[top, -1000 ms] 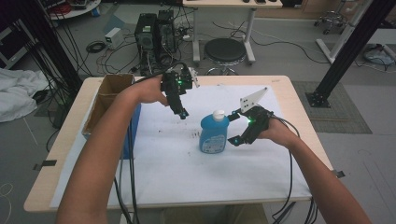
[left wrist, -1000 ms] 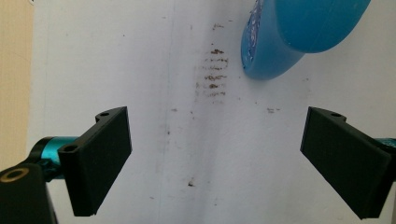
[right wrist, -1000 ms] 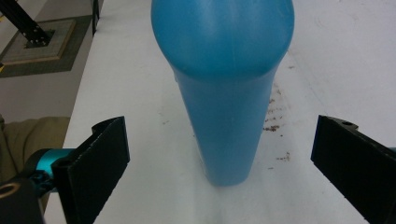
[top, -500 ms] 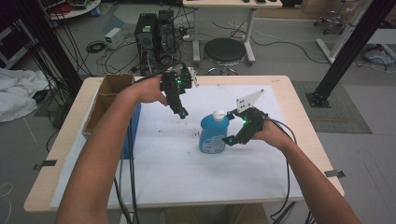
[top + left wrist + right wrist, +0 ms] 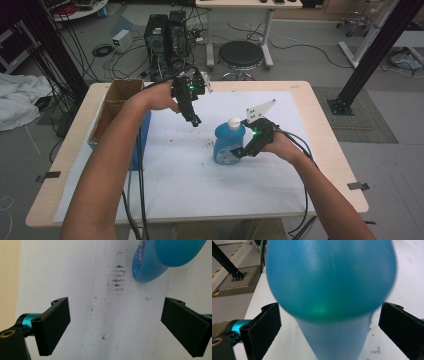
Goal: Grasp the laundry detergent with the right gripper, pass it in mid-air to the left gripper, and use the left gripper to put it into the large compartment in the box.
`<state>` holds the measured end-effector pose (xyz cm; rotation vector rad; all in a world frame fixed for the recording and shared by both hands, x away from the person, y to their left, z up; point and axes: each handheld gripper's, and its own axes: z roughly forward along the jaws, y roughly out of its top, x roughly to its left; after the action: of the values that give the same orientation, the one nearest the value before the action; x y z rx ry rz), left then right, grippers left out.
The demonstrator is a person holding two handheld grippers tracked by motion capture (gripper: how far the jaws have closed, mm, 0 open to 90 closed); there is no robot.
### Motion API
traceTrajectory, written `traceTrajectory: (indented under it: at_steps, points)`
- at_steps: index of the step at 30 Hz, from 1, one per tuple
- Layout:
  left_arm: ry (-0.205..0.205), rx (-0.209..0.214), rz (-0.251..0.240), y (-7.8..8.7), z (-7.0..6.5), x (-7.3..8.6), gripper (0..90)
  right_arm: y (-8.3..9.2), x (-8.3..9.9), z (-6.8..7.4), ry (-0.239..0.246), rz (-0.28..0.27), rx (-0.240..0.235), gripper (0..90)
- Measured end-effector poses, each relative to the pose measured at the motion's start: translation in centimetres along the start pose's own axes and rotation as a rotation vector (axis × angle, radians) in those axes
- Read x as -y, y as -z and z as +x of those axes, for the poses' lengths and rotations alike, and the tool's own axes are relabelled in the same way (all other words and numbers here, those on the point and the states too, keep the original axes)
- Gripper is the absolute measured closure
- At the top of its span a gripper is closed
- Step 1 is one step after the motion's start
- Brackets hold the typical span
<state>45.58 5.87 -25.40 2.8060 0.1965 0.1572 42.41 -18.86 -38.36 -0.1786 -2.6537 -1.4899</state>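
I am seeing the blue bottle (image 5: 229,145) standing upright near the middle of the counter (image 5: 320,125), on the white sheet (image 5: 180,185) that is covering most of the top. Its white cap (image 5: 233,121) is pointing up.

I am holding the right tool (image 5: 242,151) low against the bottle's 3 o'clock side. In the right gripper view the bottle (image 5: 329,290) is sitting between the two black jaws, with a gap showing on either side, so this tool is released and is not pressing on anything. The grey plate (image 5: 260,109) on top of it is sticking up toward 1 o'clock of the bottle.

I am keeping the left tool (image 5: 194,121) raised at about 11 o'clock of the bottle, well apart from it, tilted downward. In the left gripper view its jaws are standing wide with nothing between them, just the stained sheet (image 5: 105,322) below, and the bottle's base (image 5: 147,267) is lying off toward 1 o'clock. This tool is released too.

A cardboard box (image 5: 116,102) is sitting at the counter's 9 o'clock edge, with something blue (image 5: 142,137) beside it.
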Motion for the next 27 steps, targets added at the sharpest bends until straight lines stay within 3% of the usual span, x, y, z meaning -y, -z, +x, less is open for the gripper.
traceTrajectory:
  at_steps: [6, 8, 22, 27]
  points:
    - [0.004, -0.006, 0.002, 0.08, 0.02, 0.12, 8.8, -0.33, 0.18, -0.11, 0.001, -0.021, 0.008, 6.0]
    - [0.004, -0.006, 0.001, 0.12, 0.04, 0.16, 8.8, -0.27, 0.21, -0.14, 0.003, -0.030, -0.005, 13.9]
    - [0.008, -0.006, 0.003, 0.12, 0.00, 0.20, 8.8, -0.45, 0.33, -0.12, 0.005, -0.046, 0.002, 14.1]
    - [0.007, -0.007, 0.003, 0.14, 0.00, 0.18, 8.8, -0.34, 0.49, -0.15, 0.008, -0.067, 0.010, 18.5]
